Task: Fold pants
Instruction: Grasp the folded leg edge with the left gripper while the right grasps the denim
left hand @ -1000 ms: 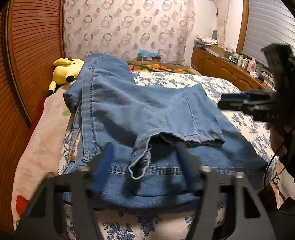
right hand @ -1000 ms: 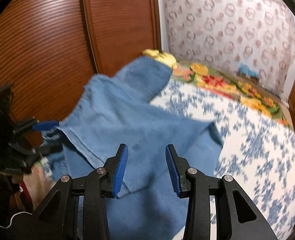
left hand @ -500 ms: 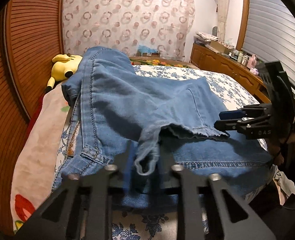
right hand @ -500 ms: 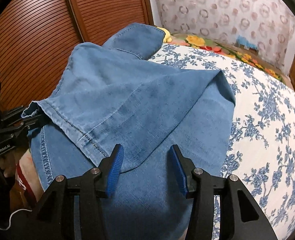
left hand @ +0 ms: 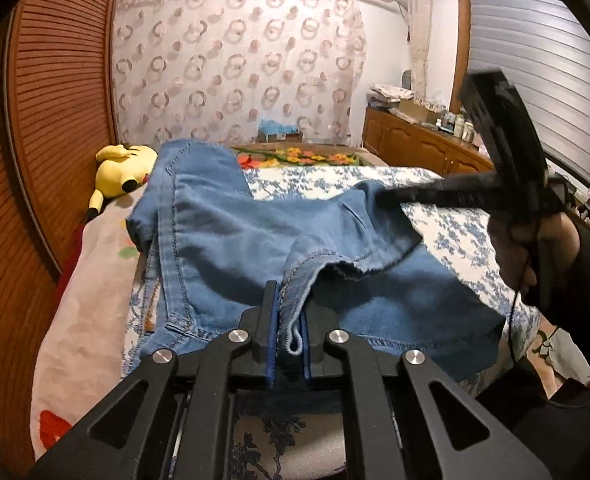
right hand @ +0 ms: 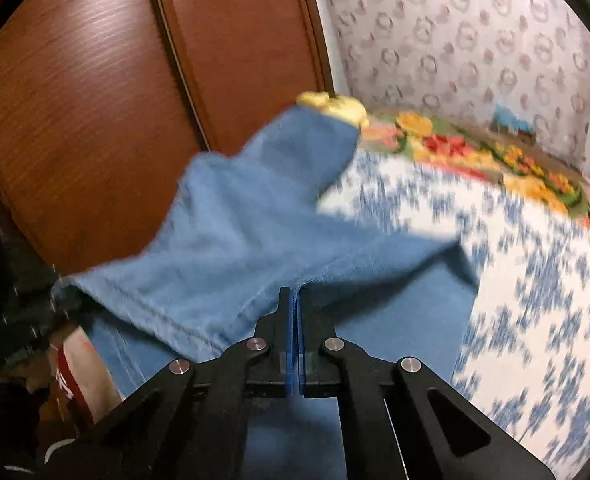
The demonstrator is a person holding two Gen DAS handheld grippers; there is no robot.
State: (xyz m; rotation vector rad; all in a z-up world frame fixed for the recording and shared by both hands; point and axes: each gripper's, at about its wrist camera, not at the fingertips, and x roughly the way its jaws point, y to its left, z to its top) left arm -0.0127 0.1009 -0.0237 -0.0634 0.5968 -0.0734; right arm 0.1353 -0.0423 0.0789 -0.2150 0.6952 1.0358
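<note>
A pair of blue denim pants (left hand: 231,236) lies on a bed (left hand: 467,232) covered in a blue-and-white floral sheet, already folded over itself so the leg ends lie back over the waistband at the near edge of the bed. A yellow plush toy (left hand: 121,166) sits just beyond the far end of the pants, beside a wooden slatted wardrobe (left hand: 35,152).

A second ago both tools hovered over the cloth with their fingers spread. Now both have closed. The left hand-held gripper (left hand: 287,320) is clamped on a bunched corner of the leg hem, with a loop of denim poking out between its blue pads (left hand: 271,344). The right hand-held gripper (right hand: 295,320) has its pads pressed together on the hem edge farther along from the left one; in the left wrist view it reaches across the pants from the side away from the wardrobe. The right wrist view is smeared with motion blur, which suggests that hand is moving.

With both hem corners now held, the grasping step looks complete. The next step is probably to lift and carry this edge across the pants for another fold, keeping the two grips level so the layers stay aligned.
</note>
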